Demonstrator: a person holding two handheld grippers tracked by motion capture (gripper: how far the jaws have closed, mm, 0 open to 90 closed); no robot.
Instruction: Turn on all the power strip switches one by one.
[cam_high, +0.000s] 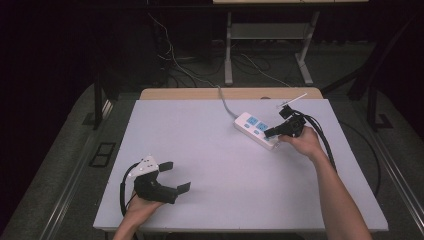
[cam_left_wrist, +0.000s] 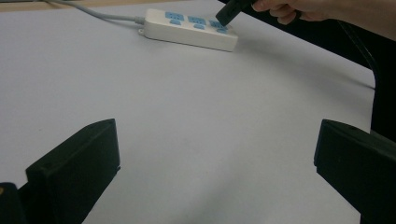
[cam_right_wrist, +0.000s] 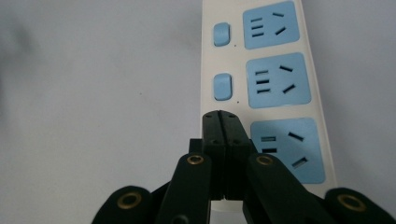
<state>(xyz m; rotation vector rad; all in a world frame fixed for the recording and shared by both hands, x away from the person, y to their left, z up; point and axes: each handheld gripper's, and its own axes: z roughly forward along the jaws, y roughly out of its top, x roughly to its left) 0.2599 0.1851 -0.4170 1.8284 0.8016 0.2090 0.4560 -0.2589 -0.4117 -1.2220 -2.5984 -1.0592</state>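
White power strip (cam_right_wrist: 261, 88) with three blue sockets and switches, right gripper (cam_right_wrist: 226, 122) clenched empty at its six o'clock end, left gripper (cam_high: 171, 176) released.

Black right tool (cam_right_wrist: 219, 122) has 4 brass-ringed holes; forearms look unsleeved.

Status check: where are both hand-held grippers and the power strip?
Right hand-held gripper shut, empty, tips over power strip by its third switch. Left hand-held gripper open, resting apart. Nothing blocking.
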